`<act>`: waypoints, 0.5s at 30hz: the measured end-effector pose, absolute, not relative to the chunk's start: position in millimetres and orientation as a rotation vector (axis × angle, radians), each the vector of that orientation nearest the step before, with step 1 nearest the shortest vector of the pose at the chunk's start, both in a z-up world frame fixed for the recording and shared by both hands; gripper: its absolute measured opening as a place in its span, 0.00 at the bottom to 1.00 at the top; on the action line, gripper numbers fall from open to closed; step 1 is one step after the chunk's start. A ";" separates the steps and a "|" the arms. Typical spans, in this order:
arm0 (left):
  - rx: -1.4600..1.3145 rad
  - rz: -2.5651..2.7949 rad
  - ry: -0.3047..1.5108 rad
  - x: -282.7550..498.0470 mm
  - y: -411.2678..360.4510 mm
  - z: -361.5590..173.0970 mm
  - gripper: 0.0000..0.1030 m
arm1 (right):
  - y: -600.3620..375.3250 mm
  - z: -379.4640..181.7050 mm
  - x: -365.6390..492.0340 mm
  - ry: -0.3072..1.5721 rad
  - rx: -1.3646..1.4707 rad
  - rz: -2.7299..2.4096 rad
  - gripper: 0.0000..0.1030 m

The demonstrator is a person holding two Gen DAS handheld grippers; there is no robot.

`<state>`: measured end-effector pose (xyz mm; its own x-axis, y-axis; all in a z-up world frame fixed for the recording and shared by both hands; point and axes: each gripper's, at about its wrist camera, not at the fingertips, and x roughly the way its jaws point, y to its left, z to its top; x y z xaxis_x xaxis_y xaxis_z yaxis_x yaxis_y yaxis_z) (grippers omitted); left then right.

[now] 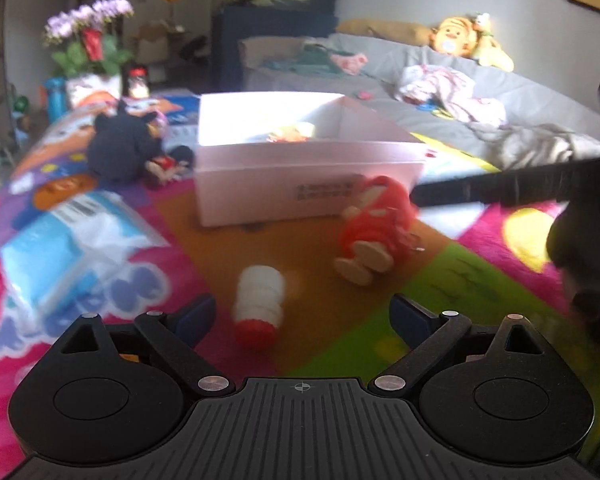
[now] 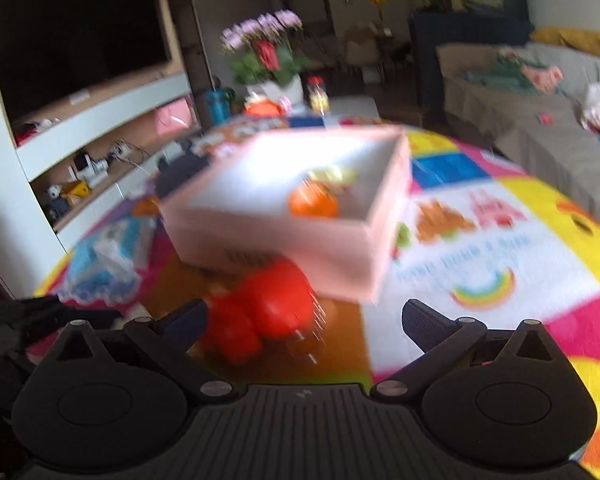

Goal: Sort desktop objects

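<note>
While left jaws gape, bottle [image 1: 259, 306] lies between them, untouched

The left hand-held gripper [image 1: 302, 318] is hovering with its jaws spread wide and nothing between the pads. Just ahead, a small white bottle [image 1: 259, 304] with a red cap is lying on its side on the colourful mat [image 1: 480, 280]. A red toy figure [image 1: 374, 228] is lying beside the front of a pale pink box [image 1: 300, 188], which is holding a small orange and yellow item. A black plush [image 1: 120, 148] and a blue-and-white packet [image 1: 68, 248] are lying to the left. The right hand-held gripper [image 1: 420, 196] is reaching in at the right edge, blurred.
</note>
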<state>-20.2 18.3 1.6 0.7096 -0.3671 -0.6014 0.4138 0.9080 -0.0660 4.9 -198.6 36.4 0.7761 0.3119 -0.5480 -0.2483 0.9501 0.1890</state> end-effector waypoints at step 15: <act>0.056 -0.459 0.626 -27.7 23.5 5.5 0.97 | -225.4 26.4 -6.1 0.683 0.090 0.163 0.99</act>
